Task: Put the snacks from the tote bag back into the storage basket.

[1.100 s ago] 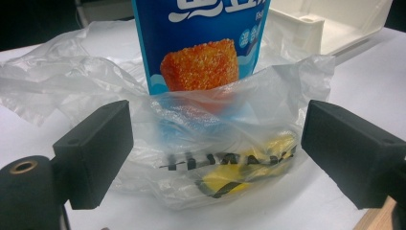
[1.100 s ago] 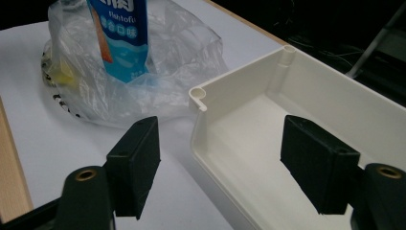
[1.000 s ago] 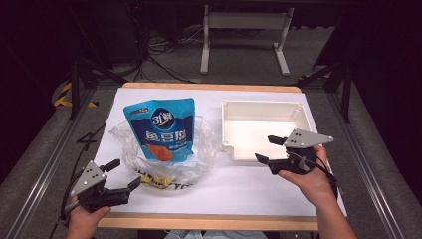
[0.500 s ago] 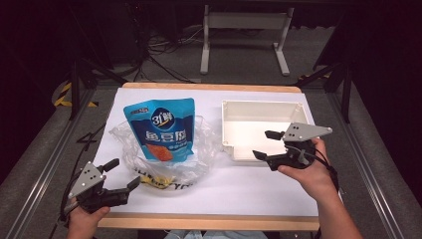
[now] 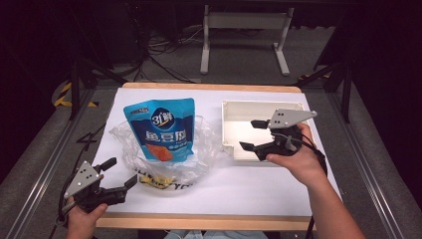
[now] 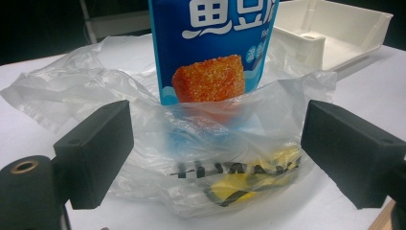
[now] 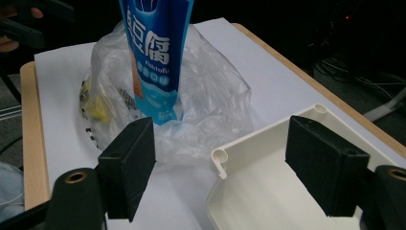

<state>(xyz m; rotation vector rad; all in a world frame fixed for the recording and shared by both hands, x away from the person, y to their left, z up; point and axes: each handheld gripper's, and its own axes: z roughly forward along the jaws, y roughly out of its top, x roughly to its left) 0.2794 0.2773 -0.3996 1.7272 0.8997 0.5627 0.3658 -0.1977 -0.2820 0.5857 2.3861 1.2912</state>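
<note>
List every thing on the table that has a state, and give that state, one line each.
Blue snack pouch: sealed, lower end inside the clear bag, upper part sticking out.
Clear plastic bag: mouth open, crumpled, holding the pouch and something yellow.
White tray: upright, nothing seen in it.
Left claw: open, empty, pointing at the bag.
Right claw: open, empty, over the tray's near edge; jaws have just been opening.
</note>
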